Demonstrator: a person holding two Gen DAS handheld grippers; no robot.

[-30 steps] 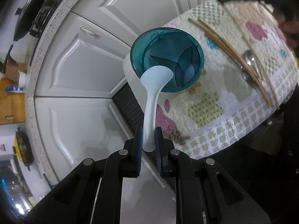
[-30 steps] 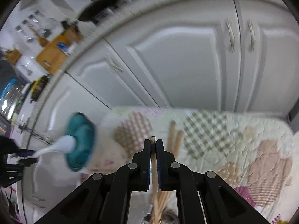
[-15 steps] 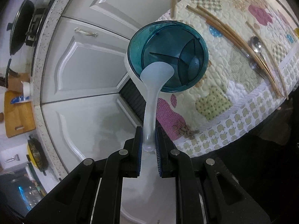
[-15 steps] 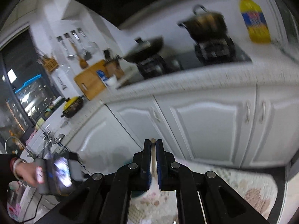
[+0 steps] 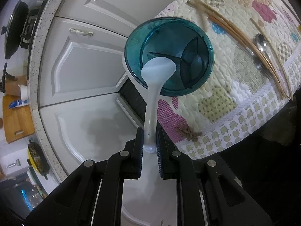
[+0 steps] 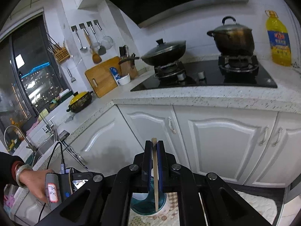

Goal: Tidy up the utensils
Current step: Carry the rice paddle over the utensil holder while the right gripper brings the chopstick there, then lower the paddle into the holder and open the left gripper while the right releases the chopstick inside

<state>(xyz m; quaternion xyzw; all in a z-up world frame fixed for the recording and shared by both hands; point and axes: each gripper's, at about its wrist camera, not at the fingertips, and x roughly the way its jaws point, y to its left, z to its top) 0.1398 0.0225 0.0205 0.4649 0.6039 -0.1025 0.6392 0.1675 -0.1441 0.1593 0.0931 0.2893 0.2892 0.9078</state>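
My left gripper [image 5: 149,141] is shut on the handle of a white plastic spoon [image 5: 153,86]. The spoon's bowl hangs over the rim of a teal utensil holder [image 5: 201,79] with inner dividers, standing on a quilted mat [image 5: 225,101]. Several wooden chopsticks [image 5: 235,32] and a metal spoon [image 5: 260,45] lie on the mat. My right gripper [image 6: 154,145] is shut on one wooden chopstick [image 6: 155,179], held upright, its lower end hanging over the teal holder [image 6: 139,205].
White cabinet doors [image 5: 90,60] stand behind the mat, under a speckled counter [image 6: 207,96] with a stove and pots. The person's left hand [image 6: 33,180] holds the other gripper at lower left. A small pile of nuts [image 5: 188,131] lies on the mat's edge.
The right gripper lifted its chopstick off the mat and swung up to face the kitchen, bringing the stick above the holder. The left gripper moved the white spoon slightly closer over the holder.
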